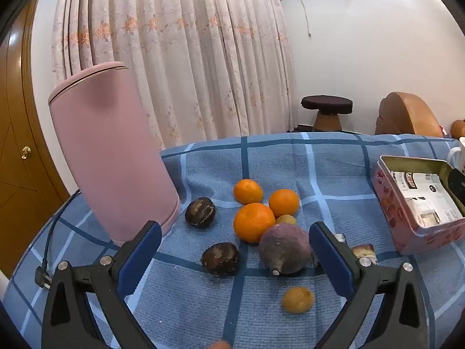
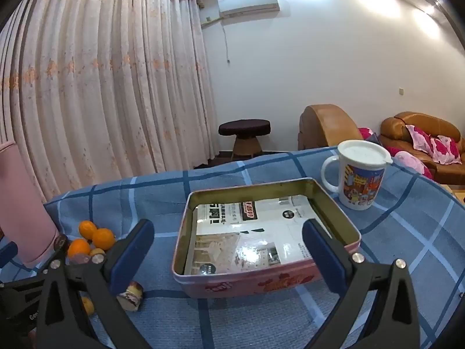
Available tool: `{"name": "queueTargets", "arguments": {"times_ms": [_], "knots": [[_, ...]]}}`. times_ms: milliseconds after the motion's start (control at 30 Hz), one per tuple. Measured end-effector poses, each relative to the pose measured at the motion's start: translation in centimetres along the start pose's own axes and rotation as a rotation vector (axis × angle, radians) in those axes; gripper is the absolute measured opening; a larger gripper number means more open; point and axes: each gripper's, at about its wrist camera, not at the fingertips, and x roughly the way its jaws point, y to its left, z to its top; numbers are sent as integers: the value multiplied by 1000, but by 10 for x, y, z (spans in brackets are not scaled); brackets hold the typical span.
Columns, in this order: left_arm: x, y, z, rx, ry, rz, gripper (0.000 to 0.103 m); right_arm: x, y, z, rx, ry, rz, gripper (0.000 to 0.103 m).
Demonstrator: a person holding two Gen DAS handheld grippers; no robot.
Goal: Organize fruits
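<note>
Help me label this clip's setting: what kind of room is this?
Most likely a home living room: a brown leather sofa with pink cushions, floor-length floral curtains, and a wall air conditioner. The fruit lies on a table under a blue checked cloth.

Both grippers, left (image 1: 234, 257) and right (image 2: 228, 254), are black plastic frames with silver screws and blue padded jaws.

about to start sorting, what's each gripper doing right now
left gripper: open, holding nothing
right gripper: open, holding nothing
</note>
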Motion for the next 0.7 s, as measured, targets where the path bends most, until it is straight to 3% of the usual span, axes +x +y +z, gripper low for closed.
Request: {"name": "queueTargets", "arguments": {"times_ms": [333, 700], "knots": [[12, 9, -7, -30, 62, -77, 102, 6, 10, -5, -47, 23, 11, 103], [13, 8, -8, -37, 60, -58, 102, 9, 10, -8, -48, 40, 36, 103]]}}
